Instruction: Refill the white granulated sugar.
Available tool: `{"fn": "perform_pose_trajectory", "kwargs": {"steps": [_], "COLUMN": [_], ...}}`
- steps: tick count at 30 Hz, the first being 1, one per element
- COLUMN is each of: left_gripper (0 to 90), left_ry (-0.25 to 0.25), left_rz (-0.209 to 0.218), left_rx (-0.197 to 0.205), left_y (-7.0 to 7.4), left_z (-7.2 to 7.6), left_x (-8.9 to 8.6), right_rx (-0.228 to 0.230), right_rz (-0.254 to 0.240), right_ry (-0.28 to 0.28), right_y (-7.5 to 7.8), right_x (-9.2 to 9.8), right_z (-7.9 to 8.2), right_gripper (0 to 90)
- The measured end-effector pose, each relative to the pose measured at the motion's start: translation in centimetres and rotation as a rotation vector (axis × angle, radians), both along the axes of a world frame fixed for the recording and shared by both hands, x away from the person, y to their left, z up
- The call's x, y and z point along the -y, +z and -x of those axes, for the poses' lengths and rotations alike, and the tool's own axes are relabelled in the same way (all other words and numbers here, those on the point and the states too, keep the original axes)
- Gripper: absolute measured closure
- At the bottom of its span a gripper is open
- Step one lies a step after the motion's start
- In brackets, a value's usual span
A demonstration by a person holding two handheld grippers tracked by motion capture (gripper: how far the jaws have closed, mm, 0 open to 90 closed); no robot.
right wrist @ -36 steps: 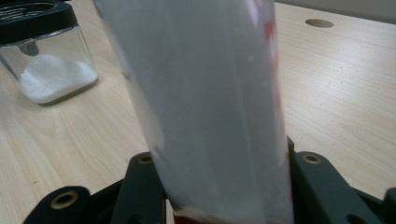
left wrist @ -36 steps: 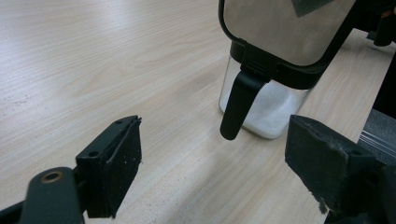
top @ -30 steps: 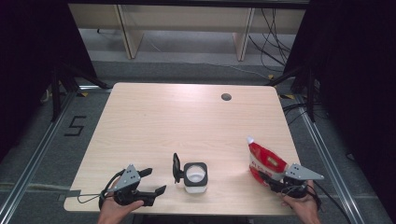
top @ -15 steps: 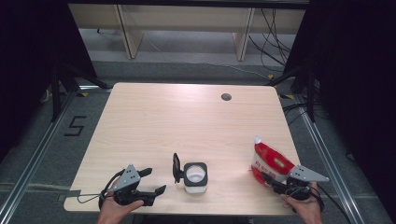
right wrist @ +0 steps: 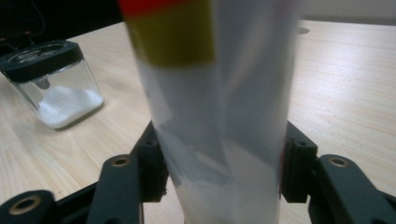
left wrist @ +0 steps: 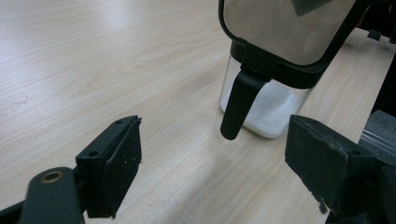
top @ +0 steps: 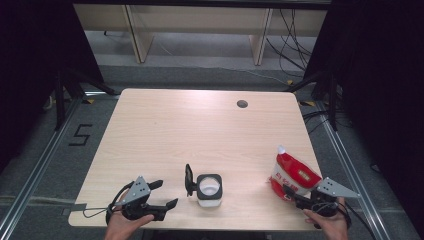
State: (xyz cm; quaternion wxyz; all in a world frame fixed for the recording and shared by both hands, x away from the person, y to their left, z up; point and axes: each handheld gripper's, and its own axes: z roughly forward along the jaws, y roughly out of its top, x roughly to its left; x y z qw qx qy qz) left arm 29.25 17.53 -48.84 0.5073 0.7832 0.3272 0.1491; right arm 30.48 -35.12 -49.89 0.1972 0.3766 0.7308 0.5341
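- A red and white pouch point(top: 291, 175) is seen on the wooden table point(top: 200, 130), near the right end of its near edge, leaning toward the far left with its narrow top raised.
- In the right gripper view the pouch point(right wrist: 219, 107) stands between the two black jaws, its white lower part filling the gap and a yellow band and red top blurred above.
- The right gripper point(top: 299, 196) is held by a hand point(top: 330, 225) at the near right corner; its jaws have just been opening, and they are set at either side of the pouch's base. Whether the pads still press on the pouch cannot be told.
- A clear square container point(top: 209, 189) with a black rim is placed near the middle of the near edge, well apart from the pouch. A layer of white powder point(right wrist: 67, 105) lies in its bottom.
- Its lid point(top: 189, 179) is flipped open and stands upright at the container's left side; in the left gripper view the lid's grey inner face point(left wrist: 285, 23) and a black tab hanging from it are seen.
- The left gripper point(top: 167, 195) is held by a hand point(top: 125, 227) at the near left, just left of the container and not touching it. Its jaws are spread wide with nothing between them.
- A small dark round hole point(top: 242, 104) is seen in the table toward the far right.
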Motion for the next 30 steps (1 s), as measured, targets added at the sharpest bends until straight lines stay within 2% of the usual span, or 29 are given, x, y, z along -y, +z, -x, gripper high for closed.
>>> {"fn": "perform_pose_trajectory", "kwargs": {"steps": [2, 3, 4, 5, 7, 8, 9, 10, 11, 12, 13, 14, 15, 16, 17, 18, 19, 20, 21, 22, 23, 24, 26, 28, 30], "left_gripper": [18.1, 18.1, 18.1, 18.1, 18.1, 18.1, 18.1, 18.1, 18.1, 18.1, 18.1, 18.1, 18.1, 18.1, 18.1, 18.1, 18.1, 18.1, 18.1, 18.1, 18.1, 18.1, 18.1, 18.1, 18.1], "left_ry": [0.001, 0.005, 0.005, 0.005, 0.003, 0.003, 0.008, 0.008, 0.002, 0.010, 0.009, 0.008, 0.007, 0.007, 0.006, 0.007, 0.006, 0.006, 0.005, 0.005, 0.006, 0.006, 0.007, 0.006, 0.008], "left_rz": [0.001, 0.005, 0.005, 0.005, 0.006, 0.006, 0.005, 0.005, 0.005, 0.009, 0.010, 0.005, 0.005, 0.005, 0.006, 0.005, 0.004, 0.004, 0.003, 0.004, 0.003, 0.002, 0.001, 0.001, 0.021], "left_rx": [0.000, 0.000, 0.000, 0.000, 0.001, 0.001, 0.000, 0.000, 0.003, -0.002, -0.002, 0.000, 0.000, 0.000, 0.000, 0.000, 0.000, 0.000, 0.000, 0.000, 0.000, 0.001, 0.001, 0.001, 0.001], "left_y": [0.0, 0.0, 0.0, 0.0, 0.0, 0.0, 0.0, 0.0, 0.0, 0.0, 0.0, 0.0, 0.0, 0.0, 0.0, 0.0, 0.0, 0.0, 0.0, 0.0, 0.0, 0.0, 0.0, 0.1, 0.1], "left_z": [0.0, 0.0, 0.0, 0.0, 0.0, 0.0, 0.0, 0.0, -0.1, 0.0, 0.0, 0.0, 0.0, 0.0, 0.0, 0.0, 0.0, 0.0, 0.0, 0.0, 0.0, -0.1, -0.1, 0.0, -0.1], "left_x": [0.0, 0.0, 0.0, 0.0, 0.0, 0.0, 0.0, 0.0, -0.1, 0.0, 0.0, 0.0, 0.0, 0.0, 0.0, 0.0, 0.0, 0.0, 0.0, 0.0, 0.0, 0.0, 0.0, -0.1, 0.0], "right_rx": [-0.011, 0.040, 0.047, 0.038, 0.012, 0.044, 0.037, -0.012, 0.005, 0.039, 0.016, 0.026, 0.046, 0.017, 0.030, 0.051, 0.022, 0.000, -0.007, 0.004, -0.010, -0.004, -0.010, -0.002, -0.058], "right_rz": [-0.007, 0.011, 0.008, -0.009, -0.005, 0.007, 0.004, -0.009, -0.024, 0.009, -0.032, -0.032, -0.001, -0.040, -0.039, -0.015, -0.017, 0.002, 0.011, 0.033, 0.012, 0.037, 0.023, 0.073, 0.058], "right_ry": [-0.002, 0.010, 0.009, 0.006, -0.011, -0.004, -0.003, -0.011, -0.001, -0.029, -0.042, -0.039, -0.055, -0.063, -0.071, -0.063, -0.088, -0.097, -0.121, -0.119, -0.123, -0.141, -0.143, -0.155, -0.179], "right_y": [0.1, 0.3, 0.3, 0.2, 0.4, 0.4, 0.4, 0.5, 0.6, 0.7, 0.7, 0.8, 0.9, 1.0, 1.1, 1.2, 1.2, 1.3, 1.2, 1.3, 1.3, 1.4, 1.4, 1.6, 1.8], "right_x": [0.0, 0.2, 0.2, 0.1, -0.1, 0.1, 0.1, 0.0, 0.0, 0.3, 0.1, 0.3, 0.5, 0.4, 0.5, 0.7, 0.6, 0.7, 0.7, 1.0, 1.0, 1.3, 1.2, 1.2, 0.8], "right_z": [0.2, 0.0, 0.1, 0.1, 0.4, 0.3, 0.3, 0.6, 0.6, 0.7, 1.0, 1.0, 1.2, 1.5, 1.7, 1.8, 2.4, 2.7, 2.9, 3.1, 3.3, 3.6, 3.8, 4.5, 5.2], "right_gripper": [45.3, 41.6, 41.6, 41.2, 38.1, 35.9, 34.2, 33.4, 31.8, 30.3, 28.6, 27.4, 26.5, 26.3, 26.3, 26.3, 26.3, 26.3, 25.6, 25.5, 25.8, 25.8, 25.8, 25.2, 25.1]}}
